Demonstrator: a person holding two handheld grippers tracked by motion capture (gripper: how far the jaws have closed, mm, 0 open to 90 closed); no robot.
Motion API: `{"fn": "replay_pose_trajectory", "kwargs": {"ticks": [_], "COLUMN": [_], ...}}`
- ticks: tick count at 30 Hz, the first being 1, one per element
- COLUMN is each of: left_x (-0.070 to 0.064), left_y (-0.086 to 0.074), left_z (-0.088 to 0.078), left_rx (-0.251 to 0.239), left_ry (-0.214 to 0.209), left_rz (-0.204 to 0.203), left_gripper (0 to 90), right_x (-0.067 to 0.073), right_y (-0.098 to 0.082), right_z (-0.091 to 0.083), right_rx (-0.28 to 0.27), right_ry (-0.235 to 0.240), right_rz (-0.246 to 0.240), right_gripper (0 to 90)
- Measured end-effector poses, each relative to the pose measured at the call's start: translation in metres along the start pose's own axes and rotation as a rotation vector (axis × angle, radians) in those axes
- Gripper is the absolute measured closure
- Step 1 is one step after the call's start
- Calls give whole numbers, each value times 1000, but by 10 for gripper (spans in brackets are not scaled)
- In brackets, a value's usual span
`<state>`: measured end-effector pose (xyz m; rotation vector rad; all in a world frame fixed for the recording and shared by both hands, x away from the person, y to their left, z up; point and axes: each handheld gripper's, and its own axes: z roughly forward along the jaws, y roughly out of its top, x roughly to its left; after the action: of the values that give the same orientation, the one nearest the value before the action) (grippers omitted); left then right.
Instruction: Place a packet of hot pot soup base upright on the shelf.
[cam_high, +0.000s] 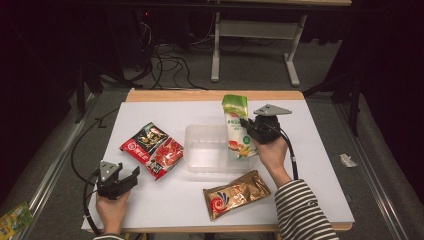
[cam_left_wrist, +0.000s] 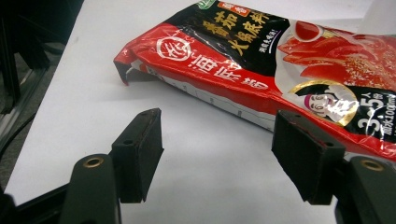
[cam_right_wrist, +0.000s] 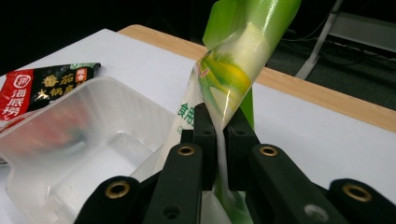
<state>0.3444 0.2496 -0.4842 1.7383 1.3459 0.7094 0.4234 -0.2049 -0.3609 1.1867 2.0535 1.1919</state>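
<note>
A green and white bag (cam_high: 235, 107) is held upright at the right rim of a clear plastic tub (cam_high: 200, 131). My right gripper (cam_high: 245, 125) is shut on its middle. In the right gripper view the jaws (cam_right_wrist: 220, 126) pinch the thin film of the bag (cam_right_wrist: 233, 70), with the tub (cam_right_wrist: 93, 107) just to the left. My left gripper (cam_high: 131, 176) rests low at the table's front left, open, its jaws pointing at a red and black packet (cam_high: 152, 150). In the left gripper view the packet (cam_left_wrist: 280, 60) lies just beyond the open jaws (cam_left_wrist: 217, 140), with nothing between them.
A gold packet (cam_high: 235, 194) lies flat in front of the tub, near the right forearm. The white table top (cam_high: 310, 165) ends in a wooden strip at the back. Cables and a stand's legs are on the floor beyond.
</note>
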Motion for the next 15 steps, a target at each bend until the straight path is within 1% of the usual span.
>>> {"fn": "replay_pose_trajectory", "kwargs": {"ticks": [8, 15], "left_x": [0, 0], "left_y": [0, 0], "left_z": [0, 0], "left_rx": [0, 3], "left_ry": [1, 1], "left_rz": [0, 1], "left_gripper": [340, 340], "right_x": [2, 1], "right_y": [-3, -4], "right_z": [3, 3], "right_rx": [22, 28], "right_ry": [13, 27], "right_rz": [-4, -4], "right_gripper": [838, 835]}}
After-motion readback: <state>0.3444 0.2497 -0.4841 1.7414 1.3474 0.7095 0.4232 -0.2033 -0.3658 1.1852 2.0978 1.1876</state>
